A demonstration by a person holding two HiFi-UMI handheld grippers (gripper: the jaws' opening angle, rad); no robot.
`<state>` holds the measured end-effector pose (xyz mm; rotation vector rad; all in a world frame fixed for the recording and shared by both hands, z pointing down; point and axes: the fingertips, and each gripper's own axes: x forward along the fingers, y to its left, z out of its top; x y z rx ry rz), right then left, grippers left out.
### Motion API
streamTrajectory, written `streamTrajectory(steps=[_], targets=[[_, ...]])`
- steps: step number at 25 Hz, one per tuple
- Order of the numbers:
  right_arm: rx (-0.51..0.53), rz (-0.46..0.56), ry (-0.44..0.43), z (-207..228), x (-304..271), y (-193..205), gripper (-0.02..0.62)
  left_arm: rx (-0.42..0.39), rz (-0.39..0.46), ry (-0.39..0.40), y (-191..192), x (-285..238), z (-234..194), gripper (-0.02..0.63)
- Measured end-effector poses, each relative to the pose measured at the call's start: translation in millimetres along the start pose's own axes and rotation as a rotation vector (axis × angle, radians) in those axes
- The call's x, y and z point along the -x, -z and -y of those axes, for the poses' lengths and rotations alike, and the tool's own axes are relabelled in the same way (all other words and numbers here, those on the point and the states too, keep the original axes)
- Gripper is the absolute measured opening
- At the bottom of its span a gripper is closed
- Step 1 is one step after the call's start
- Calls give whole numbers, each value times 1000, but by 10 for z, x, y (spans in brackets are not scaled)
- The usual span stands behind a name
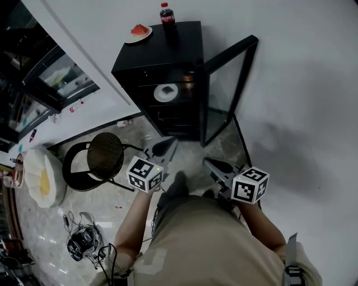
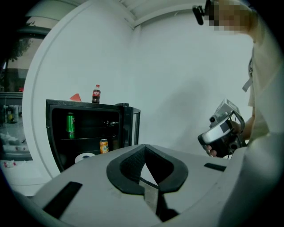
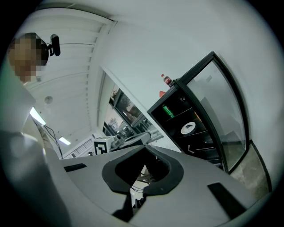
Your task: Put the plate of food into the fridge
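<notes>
White walls [image 1: 302, 84], marbled floor [image 1: 39, 234], open black fridge [image 1: 168, 56]

No print reads cleanly from where you stand.
Bottle [image 1: 167, 15] on top of the fridge [image 1: 168, 61]: red label with white script, too small to spell out.
Inside, upper shelf, green can [image 2: 70, 125]: lettering unresolved.
Shelf below, orange can [image 2: 104, 145]: same, colour only.
Your left tool [image 1: 168, 143] and right tool [image 1: 208, 163] each carry a cube faced with black-and-white square markers. These are block patterns, not letters or numbers.
One more such marker shows in the right gripper view, on the left tool's cube.
Pale mark on your shirt [image 1: 152, 260]: shape unclear, not legible.
</notes>
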<state>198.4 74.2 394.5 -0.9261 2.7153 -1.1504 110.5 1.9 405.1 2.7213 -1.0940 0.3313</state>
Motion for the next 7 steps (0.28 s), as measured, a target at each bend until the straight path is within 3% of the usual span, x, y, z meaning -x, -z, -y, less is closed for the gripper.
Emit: streamTrajectory(steps=[7], targets=[[26,-15,-58,12,-139,-122,21,-50,40,9,-250,24,98,11]])
